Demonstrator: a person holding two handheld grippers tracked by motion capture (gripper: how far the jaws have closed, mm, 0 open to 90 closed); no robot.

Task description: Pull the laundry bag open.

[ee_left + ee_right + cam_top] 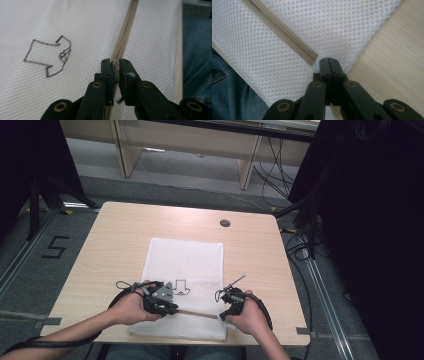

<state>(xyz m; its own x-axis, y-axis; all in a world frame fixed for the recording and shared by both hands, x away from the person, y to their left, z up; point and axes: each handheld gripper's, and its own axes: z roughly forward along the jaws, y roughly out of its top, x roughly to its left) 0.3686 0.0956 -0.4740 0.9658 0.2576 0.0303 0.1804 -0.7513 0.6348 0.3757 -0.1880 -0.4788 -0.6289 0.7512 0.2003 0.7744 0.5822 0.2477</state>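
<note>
A white mesh bag is lying flat on the near half of the wooden table, its near edge close to the table's front edge, with a beige zipper running across its near end. The left gripper is sitting at the left part of the zipper line, and in the left gripper view its jaws are standing narrow, pinching the zipper's pull between the pads, with the zipper stretching away from them up the mesh. A small brown outline drawing of a shirt is showing on the bag just beside that gripper. The right gripper is resting at the zipper's right end, near the bag's right edge; in the right gripper view its jaws are pressing fully together on the mesh fabric just past the zipper's end, with bare table lying beside the bag's edge.
</note>
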